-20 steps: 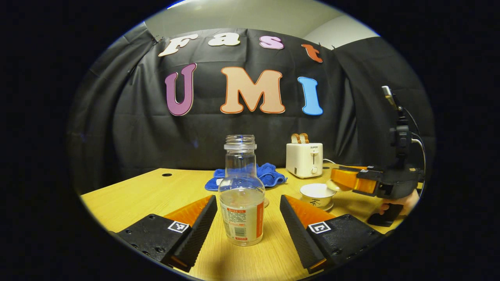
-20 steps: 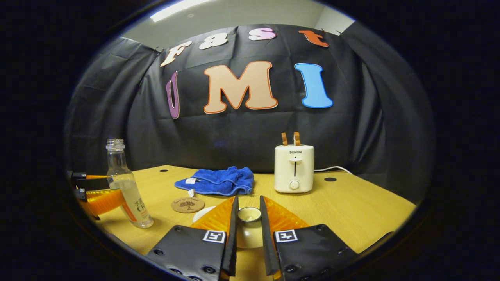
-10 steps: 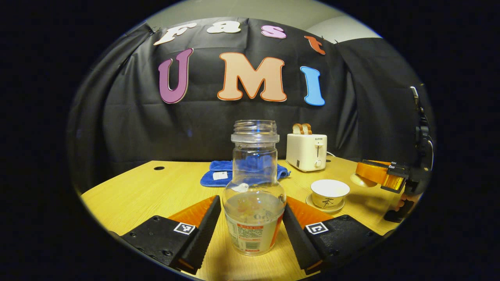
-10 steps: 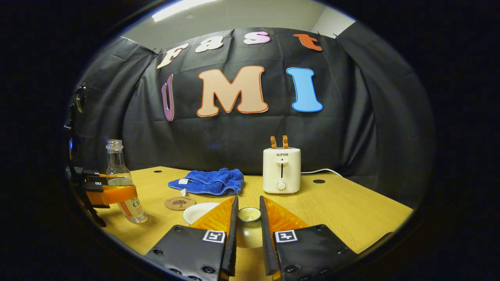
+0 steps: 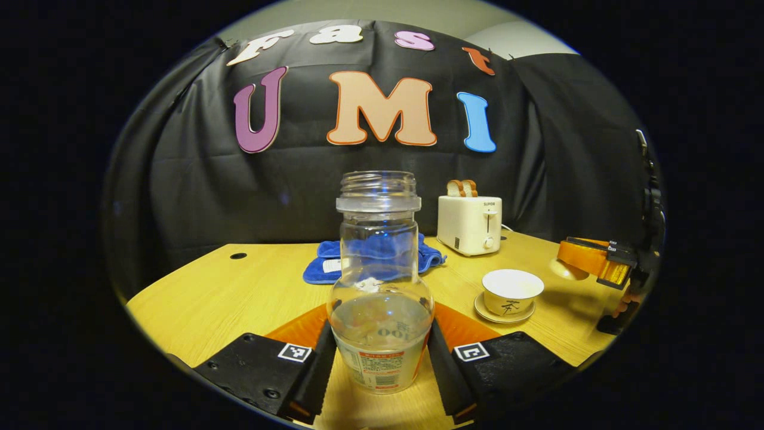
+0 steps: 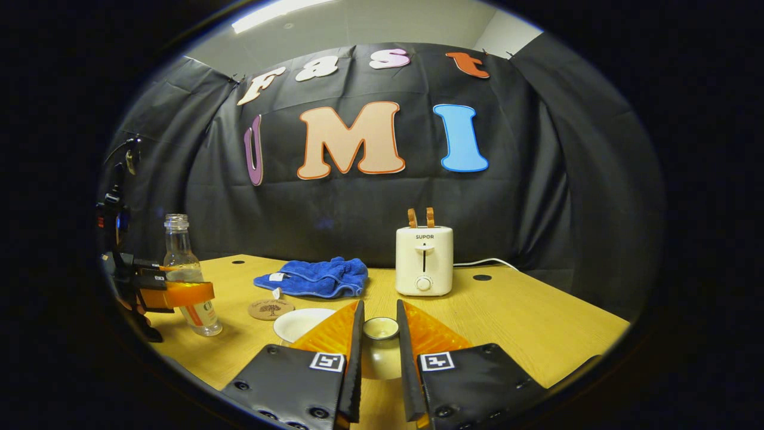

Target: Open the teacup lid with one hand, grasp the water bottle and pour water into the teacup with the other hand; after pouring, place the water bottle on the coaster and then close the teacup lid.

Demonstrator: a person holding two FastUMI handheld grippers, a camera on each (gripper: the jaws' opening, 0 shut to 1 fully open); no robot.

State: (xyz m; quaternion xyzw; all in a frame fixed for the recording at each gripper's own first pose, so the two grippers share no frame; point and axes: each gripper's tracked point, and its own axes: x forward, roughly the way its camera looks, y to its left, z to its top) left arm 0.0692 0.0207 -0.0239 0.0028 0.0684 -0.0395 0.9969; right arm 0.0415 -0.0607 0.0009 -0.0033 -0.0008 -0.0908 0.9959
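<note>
In the right gripper view, the coaster (image 6: 270, 309) lies between bottle (image 6: 190, 280) and teacup (image 6: 301, 323), before the cloth (image 6: 314, 278).

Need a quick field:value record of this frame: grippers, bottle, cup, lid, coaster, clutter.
left gripper: shut on the water bottle, fingers on its lower body
water bottle: upright on the table, uncapped, partly filled
right gripper: shut on the teacup lid, held away from the cup
teacup: open, on its saucer
coaster: bare, in front of the blue towel
clutter: toaster with bread at the back
</note>
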